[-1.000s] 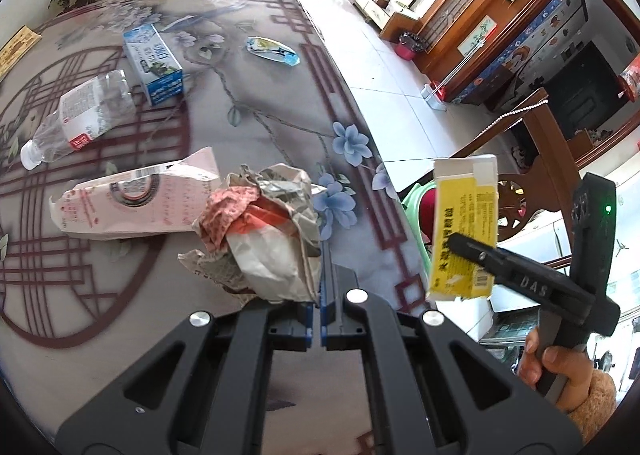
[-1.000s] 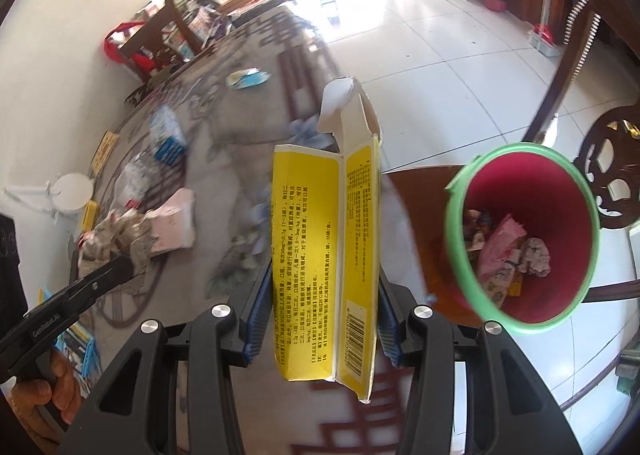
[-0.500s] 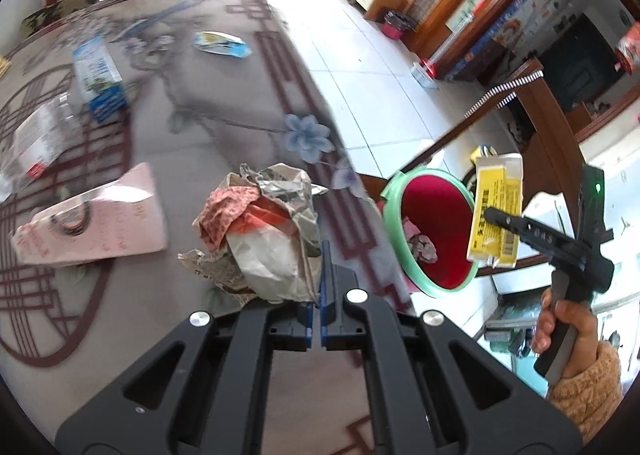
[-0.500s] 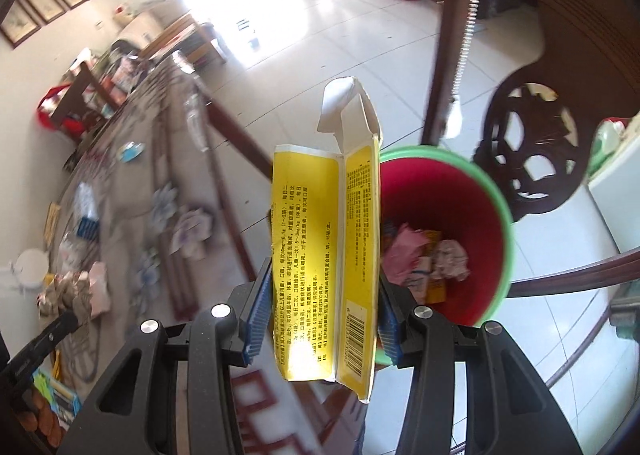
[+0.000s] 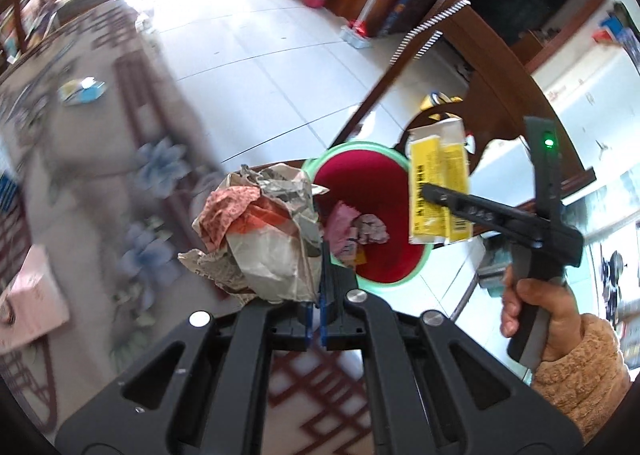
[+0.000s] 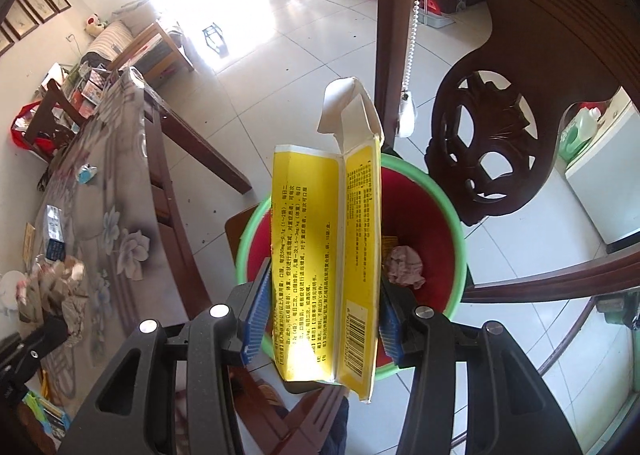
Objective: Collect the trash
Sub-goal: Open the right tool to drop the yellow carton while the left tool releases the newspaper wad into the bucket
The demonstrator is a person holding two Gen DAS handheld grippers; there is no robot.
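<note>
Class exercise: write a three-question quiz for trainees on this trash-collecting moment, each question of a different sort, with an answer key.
1. True or false: the yellow carton is above the open red bin.
2. Multiple choice: what does the left claw hold? A) a plastic bottle B) a wad of crumpled paper C) nothing
3. Short answer: what colour is the bin's rim?

Key
1. True. The carton sits between the right claw pads, whose jaws are opening, with the bin below it.
2. B. The left claw is shut on the paper, beside the bin.
3. Green.
</note>
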